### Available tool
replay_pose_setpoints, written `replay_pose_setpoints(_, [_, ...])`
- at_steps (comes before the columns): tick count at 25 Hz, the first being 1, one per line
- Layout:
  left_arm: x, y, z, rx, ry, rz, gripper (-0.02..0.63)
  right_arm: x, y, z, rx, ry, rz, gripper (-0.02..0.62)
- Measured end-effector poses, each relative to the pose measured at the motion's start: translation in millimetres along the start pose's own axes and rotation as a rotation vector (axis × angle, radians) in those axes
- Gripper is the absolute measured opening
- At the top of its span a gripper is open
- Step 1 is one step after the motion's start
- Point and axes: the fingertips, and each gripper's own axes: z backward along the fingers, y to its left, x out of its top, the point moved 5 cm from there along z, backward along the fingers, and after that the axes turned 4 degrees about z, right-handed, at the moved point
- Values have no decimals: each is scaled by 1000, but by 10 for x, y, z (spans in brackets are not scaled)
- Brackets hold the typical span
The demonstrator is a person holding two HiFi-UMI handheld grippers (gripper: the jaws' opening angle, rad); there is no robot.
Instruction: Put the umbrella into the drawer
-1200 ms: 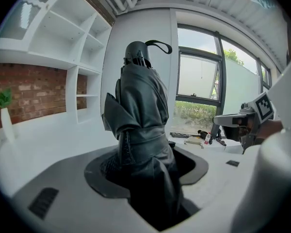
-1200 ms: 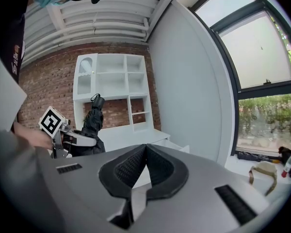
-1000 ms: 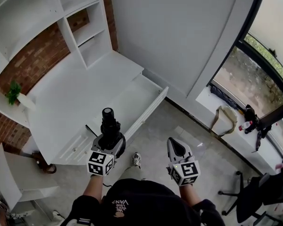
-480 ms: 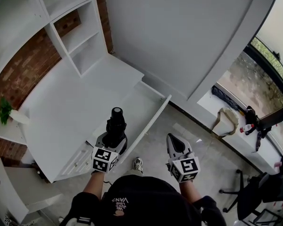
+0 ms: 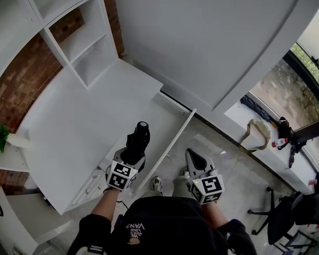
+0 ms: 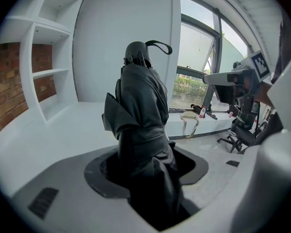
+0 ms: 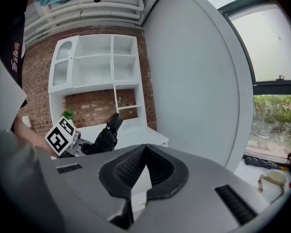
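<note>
A folded black umbrella (image 5: 137,141) stands up out of my left gripper (image 5: 132,154), whose jaws are shut on its lower part. In the left gripper view the umbrella (image 6: 141,113) fills the middle, its strap loop at the top, clamped in my left gripper (image 6: 146,174). It hangs over the open white drawer (image 5: 171,143), which is pulled out from the desk. My right gripper (image 5: 193,162) is shut and empty, over the floor just right of the drawer front. In the right gripper view the closed tips of my right gripper (image 7: 145,147) point toward the umbrella (image 7: 105,134).
The white desk top (image 5: 69,126) lies left of the drawer, with white shelves (image 5: 69,33) behind it and a small potted plant (image 5: 0,134) at far left. A curved white wall stands behind the drawer. A window ledge with a bag (image 5: 255,133) and an office chair (image 5: 290,214) are at right.
My left gripper has carried the umbrella forward and lower, so that it is now over the open drawer. My right gripper has moved forward beside it and stays shut.
</note>
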Motion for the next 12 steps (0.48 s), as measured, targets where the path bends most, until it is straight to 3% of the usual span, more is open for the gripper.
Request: replay_pose_setpoints(12, [126, 133, -708, 46, 124, 47, 247, 53, -550, -584, 124, 43, 35, 0])
